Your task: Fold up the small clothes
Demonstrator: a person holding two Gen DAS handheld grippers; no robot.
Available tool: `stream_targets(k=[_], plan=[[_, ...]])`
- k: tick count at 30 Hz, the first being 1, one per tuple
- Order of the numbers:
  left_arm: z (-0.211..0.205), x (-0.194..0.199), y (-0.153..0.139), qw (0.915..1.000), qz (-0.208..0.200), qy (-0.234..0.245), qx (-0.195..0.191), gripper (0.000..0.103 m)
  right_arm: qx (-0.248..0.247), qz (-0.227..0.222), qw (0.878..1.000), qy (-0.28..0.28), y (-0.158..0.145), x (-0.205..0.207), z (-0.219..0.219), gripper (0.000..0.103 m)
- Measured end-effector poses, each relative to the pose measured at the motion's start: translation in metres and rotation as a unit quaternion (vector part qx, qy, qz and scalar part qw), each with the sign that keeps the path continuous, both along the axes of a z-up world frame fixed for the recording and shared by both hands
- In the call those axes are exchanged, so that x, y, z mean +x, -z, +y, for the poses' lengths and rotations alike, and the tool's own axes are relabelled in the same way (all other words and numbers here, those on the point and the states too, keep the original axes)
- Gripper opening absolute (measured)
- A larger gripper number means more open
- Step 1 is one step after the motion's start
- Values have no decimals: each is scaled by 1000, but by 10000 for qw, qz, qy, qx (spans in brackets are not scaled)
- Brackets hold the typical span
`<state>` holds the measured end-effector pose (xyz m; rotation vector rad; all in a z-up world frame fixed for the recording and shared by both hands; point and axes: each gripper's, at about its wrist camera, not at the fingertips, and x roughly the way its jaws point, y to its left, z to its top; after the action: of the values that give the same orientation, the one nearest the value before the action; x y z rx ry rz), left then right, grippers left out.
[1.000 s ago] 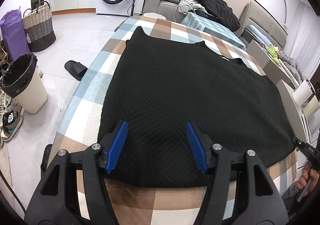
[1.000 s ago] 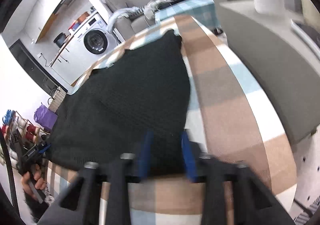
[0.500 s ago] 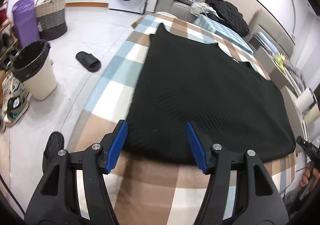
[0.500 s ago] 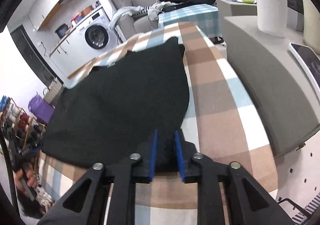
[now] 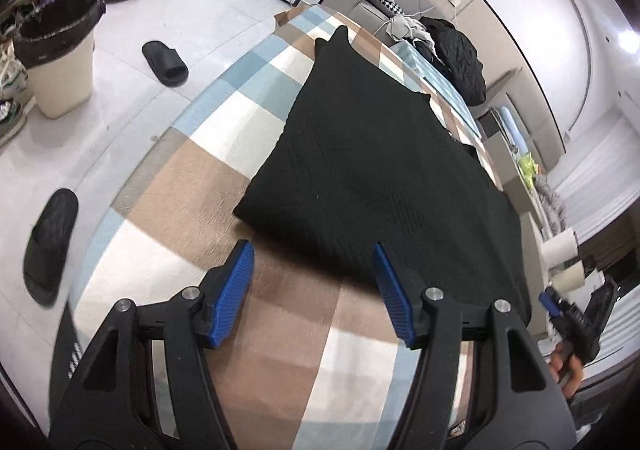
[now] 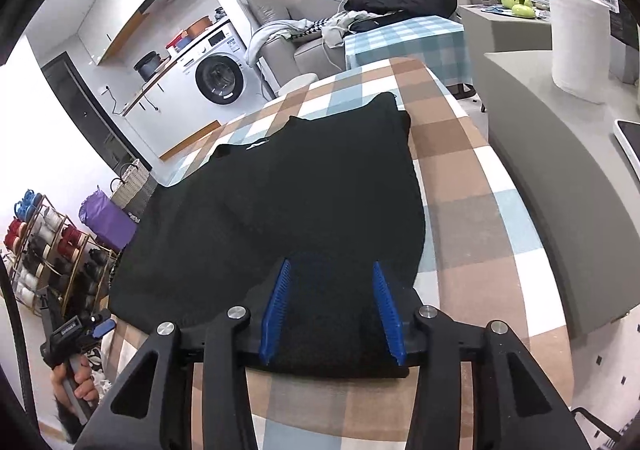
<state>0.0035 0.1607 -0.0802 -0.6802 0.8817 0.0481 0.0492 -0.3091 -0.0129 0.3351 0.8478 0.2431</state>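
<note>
Left gripper [image 5: 312,282]: blue-padded black two-finger tongs, jaws wide apart, holding nothing — they sit above the checked cloth just short of the garment's near-left corner.

Garment [image 5: 372,170]: a black ribbed knit top lying flat on the brown, blue and white checked tablecloth [image 5: 192,186]; seen from the left wrist, its long axis runs away from the tongs toward the far end of the table, near hem closest to both hands.

Right gripper [image 6: 332,310]: same blue-padded tongs, jaws partly apart, set over the near-right part of the hem; knit fabric lies between the pads, but I cannot tell whether they touch it — it does not look clamped.

Deciding relation: the hem runs across in front of both tongs, the left corner ahead and slightly right of the left tongs, the right part already between the right ones — so the right hand is the nearer.

Judgement: a fold of the hem toward the collar seems likely next; the left tongs would need to advance onto the corner first.
</note>
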Motion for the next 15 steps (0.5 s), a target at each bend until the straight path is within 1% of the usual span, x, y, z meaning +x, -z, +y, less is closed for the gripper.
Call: stream_targets(k=[2, 3, 4, 6, 7, 8, 10, 13, 15], plan=[[1, 7, 1, 9998, -64, -182, -48, 58, 38, -51, 10000, -9, 1, 0, 2, 46], [0, 12, 1, 9996, -100, -281, -21, 58, 60, -65, 10000, -13, 1, 0, 3, 49], [-1, 17, 1, 9993, -113, -345, 35, 58, 57, -60, 10000, -21, 2, 0, 6, 51], [-6, 29, 1, 9986, -140, -477, 189, 58, -33, -55, 10000, -67, 3, 1, 13, 52], [-8, 35, 1, 9982, -142, -524, 267, 55, -107, -44, 9999, -100, 4, 1, 17, 52], [-11, 43, 2, 9975, -98, -582, 390, 41, -189, -34, 9997, -130, 5, 3, 22, 52], [-16, 57, 5, 9970, -22, -611, 476, 25, -281, -23, 9994, -221, 7, 5, 28, 52], [-20, 66, 4, 9952, -99, -763, 606, 20, -379, 6, 9989, -277, 10, 6, 35, 53], [-20, 64, 0, 9944, -232, -811, 643, 18, -417, 35, 9988, -272, 11, 6, 37, 53]])
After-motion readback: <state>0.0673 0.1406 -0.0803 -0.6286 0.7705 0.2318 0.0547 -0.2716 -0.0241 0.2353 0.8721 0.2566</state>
